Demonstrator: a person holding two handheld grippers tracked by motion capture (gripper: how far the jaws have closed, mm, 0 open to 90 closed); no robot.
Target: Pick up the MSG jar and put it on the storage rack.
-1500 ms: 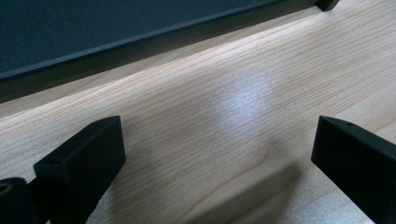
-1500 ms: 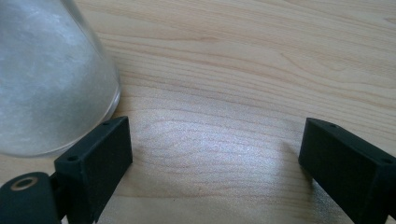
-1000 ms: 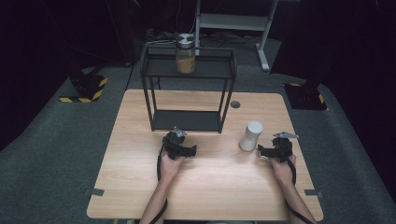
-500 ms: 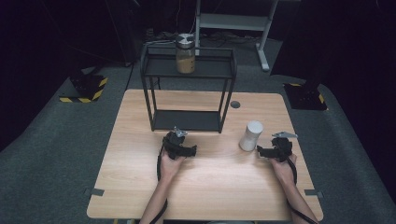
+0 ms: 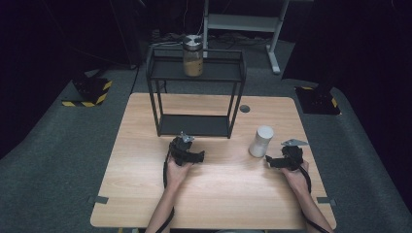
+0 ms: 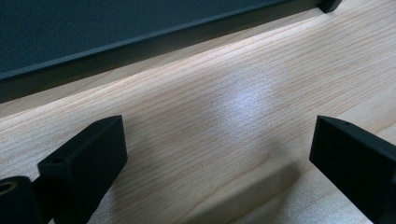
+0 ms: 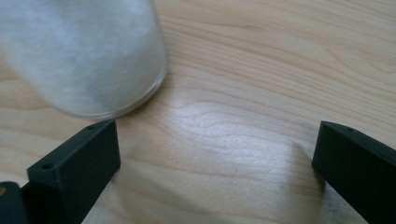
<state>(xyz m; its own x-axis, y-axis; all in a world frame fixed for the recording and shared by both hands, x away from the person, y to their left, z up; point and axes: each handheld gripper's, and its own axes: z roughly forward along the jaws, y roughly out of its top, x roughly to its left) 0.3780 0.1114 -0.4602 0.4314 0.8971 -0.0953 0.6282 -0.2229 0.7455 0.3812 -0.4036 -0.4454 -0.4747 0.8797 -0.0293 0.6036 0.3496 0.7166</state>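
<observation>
We read the white jar (image 5: 261,141) as the thing in hand: it stands upright toward the right edge of the counter (image 5: 145,204), in front of and to the right of the black shelf rack (image 5: 197,92), and just beside our right gripper (image 5: 268,161). That gripper's jaws have just been opening and now stand wide, with nothing between them; in the right gripper view the jar (image 7: 79,51) sits ahead and to the left of the gap, its base rim close to the left jaw but apart from it. The left gripper (image 5: 197,156) rests near the middle of the counter, just in front of the rack's lower shelf (image 6: 116,32), jaws also wide and empty. We judge the jar to be glass or clear hard plastic packed with something white, so stiff, smooth-walled and likely slippery, perhaps fairly heavy for its size, and breakable if it tips. We would take it around the middle of its round body, jaws square on either side, low enough that it cannot pivot, with firm but not crushing pressure. A second jar (image 5: 193,55) with a yellowish fill stands on the rack's top shelf.
</observation>
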